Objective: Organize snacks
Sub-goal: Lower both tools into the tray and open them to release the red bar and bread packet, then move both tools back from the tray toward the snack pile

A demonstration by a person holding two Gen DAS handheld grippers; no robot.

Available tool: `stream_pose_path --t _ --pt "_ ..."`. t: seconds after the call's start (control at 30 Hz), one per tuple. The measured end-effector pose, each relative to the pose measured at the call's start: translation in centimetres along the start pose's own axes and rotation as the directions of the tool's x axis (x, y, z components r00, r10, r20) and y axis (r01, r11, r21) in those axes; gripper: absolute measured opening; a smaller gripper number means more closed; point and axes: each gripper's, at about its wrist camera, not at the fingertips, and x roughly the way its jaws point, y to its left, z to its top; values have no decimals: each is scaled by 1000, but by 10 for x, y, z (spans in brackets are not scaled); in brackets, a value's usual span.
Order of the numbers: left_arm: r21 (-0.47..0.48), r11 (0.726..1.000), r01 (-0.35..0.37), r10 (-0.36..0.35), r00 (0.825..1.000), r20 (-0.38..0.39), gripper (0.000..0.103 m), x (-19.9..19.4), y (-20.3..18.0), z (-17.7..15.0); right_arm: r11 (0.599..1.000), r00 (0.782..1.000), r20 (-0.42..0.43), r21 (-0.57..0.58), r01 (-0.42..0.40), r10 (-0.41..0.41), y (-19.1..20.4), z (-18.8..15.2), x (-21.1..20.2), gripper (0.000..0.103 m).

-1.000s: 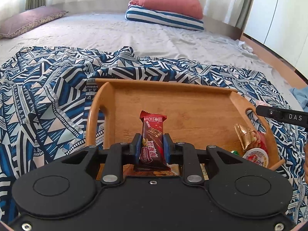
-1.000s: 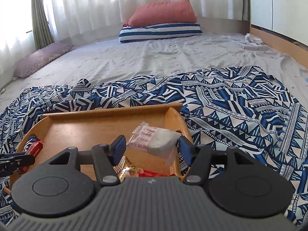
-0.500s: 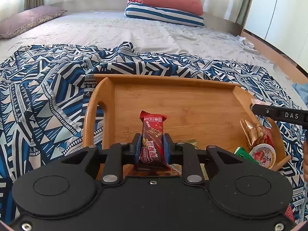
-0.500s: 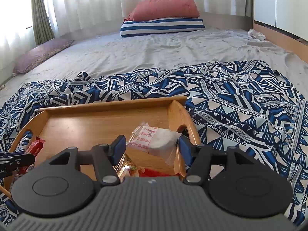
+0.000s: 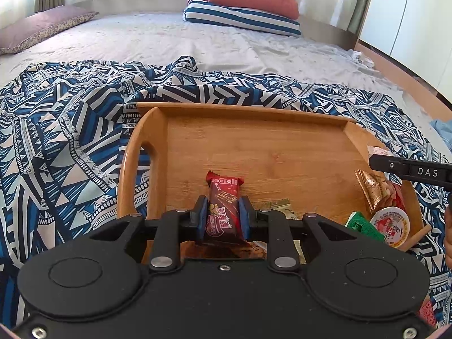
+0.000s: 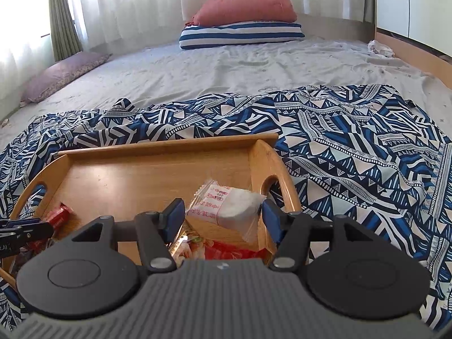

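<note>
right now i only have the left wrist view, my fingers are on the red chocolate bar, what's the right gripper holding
Observer: The right gripper is shut on a clear packet with a white snack and red print inside.
Operator: where over the tray is it
Observer: Over the right end of the wooden tray, just beside the handle cutout.
Operator: anything under it
Observer: Yes, a red wrapper lies on the tray floor just below its fingers.
</note>
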Motion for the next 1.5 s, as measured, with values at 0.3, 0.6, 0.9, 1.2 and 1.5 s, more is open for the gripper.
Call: stream_pose_path --t 0.3,0.6,0.9,1.2,1.5 --pt "12 1000 -1 1 1000 8 25 -3 -2 -1 1000 1000 -9 4 -3 3 -1 -5 2 68" --pt "71 997 15 -22 996 86 56 -39 -9 -4 999 999 29 30 -38 37 -2 -4 -17 78" --pt "106 994 38 -52 989 139 78 -88 -11 -27 997 994 72 10 -77 76 0 -17 -55 85" --pt "167 984 55 -80 986 148 83 -127 -27 -66 995 991 91 -18 -97 99 2 -49 -93 89" --pt "237 970 57 -89 988 128 84 -148 -44 -90 992 993 74 -96 -83 90 10 -87 -119 90"
